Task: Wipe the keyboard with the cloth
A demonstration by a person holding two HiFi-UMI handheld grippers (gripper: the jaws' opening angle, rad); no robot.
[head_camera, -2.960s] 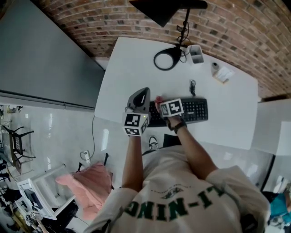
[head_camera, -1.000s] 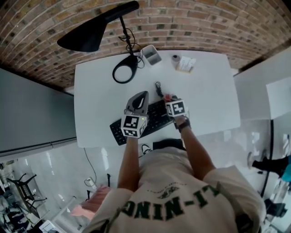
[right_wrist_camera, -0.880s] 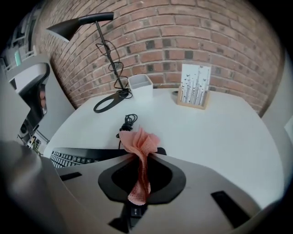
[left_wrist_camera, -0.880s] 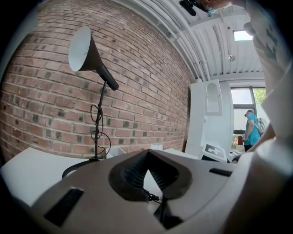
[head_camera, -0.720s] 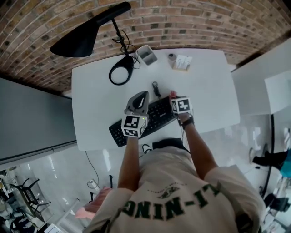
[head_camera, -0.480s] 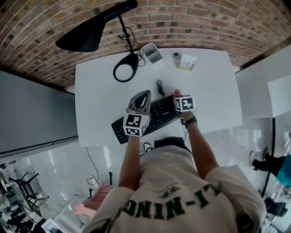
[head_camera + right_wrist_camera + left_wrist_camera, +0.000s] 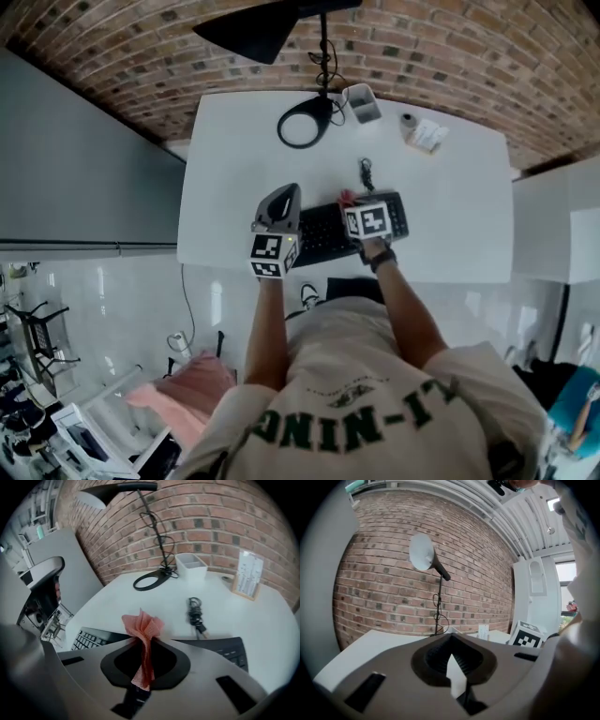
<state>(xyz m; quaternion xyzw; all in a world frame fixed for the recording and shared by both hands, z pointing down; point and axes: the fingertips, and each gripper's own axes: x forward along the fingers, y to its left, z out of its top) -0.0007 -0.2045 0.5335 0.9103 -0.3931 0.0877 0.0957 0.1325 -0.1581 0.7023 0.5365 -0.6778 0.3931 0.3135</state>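
A black keyboard (image 7: pixel 323 234) lies near the front edge of the white table (image 7: pixel 450 216); in the right gripper view its keys (image 7: pixel 86 640) show on both sides of the jaws. My right gripper (image 7: pixel 351 202) is shut on a pink cloth (image 7: pixel 142 632), which sticks up crumpled from between the jaws. It holds the cloth (image 7: pixel 346 198) over the keyboard's right half. My left gripper (image 7: pixel 284 193) hovers above the keyboard's left part, aimed at the brick wall, with its jaws (image 7: pixel 452 662) shut on nothing.
A black desk lamp with a ring base (image 7: pixel 302 122) stands at the back of the table. Beside it are a white box (image 7: pixel 362 103) and a card holder (image 7: pixel 429 136). A coiled cable (image 7: pixel 197 611) lies just behind the keyboard. A grey panel (image 7: pixel 84 169) borders the table's left.
The right gripper with the cloth slid along the keyboard to its right end and has come back a little to the left. The left gripper stayed over the keyboard's left part.
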